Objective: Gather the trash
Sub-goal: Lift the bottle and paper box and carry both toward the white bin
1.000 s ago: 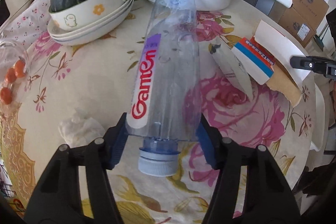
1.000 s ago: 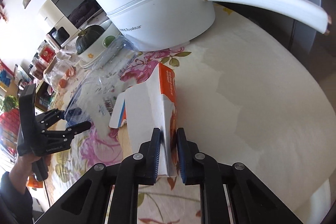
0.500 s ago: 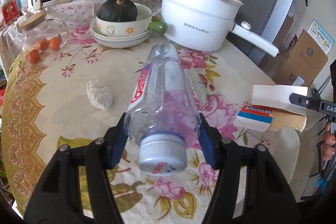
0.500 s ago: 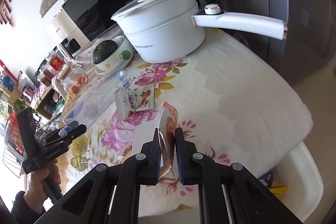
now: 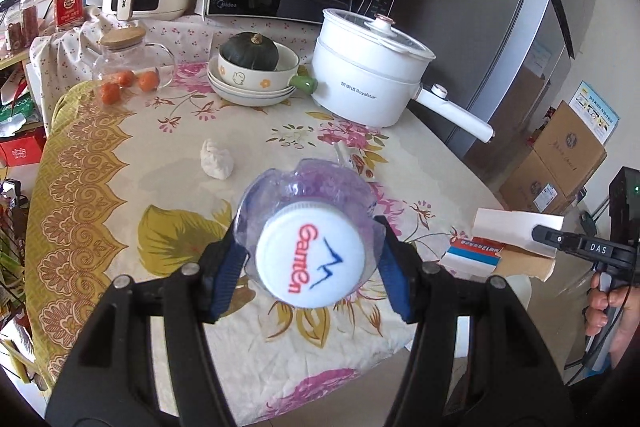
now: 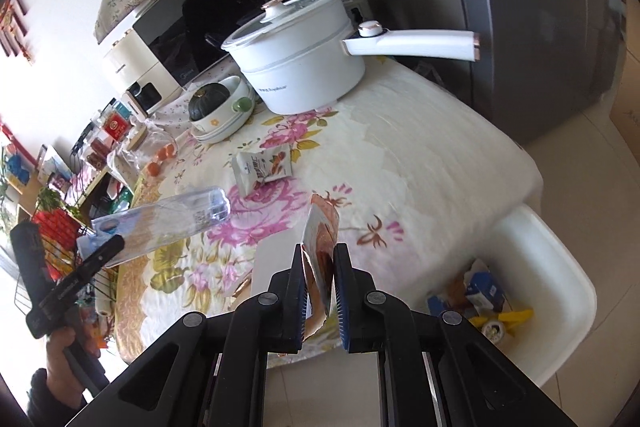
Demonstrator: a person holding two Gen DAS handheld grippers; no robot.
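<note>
We are mid-carry: our left gripper [image 5: 310, 261] clasps the empty bottle [image 5: 310, 227] above the counter [image 5: 100, 163], while our right gripper [image 6: 320, 281] pinches the flattened carton [image 6: 320, 239]. Next, we judge, both go into the white bin [image 6: 560, 291] on the floor at near right; a crumpled tissue [image 5: 216, 163] and snack wrapper [image 6: 264, 167] remain.

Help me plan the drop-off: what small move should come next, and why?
Probably swing the right gripper, shut on the flattened carton, over the white bin just right of it, then release. The left gripper holds the bottle farther off.

Open tablecloth [image 5: 132, 163] mid-table; pot [image 5: 368, 75], bowls [image 5: 256, 83] crowd the back.
</note>
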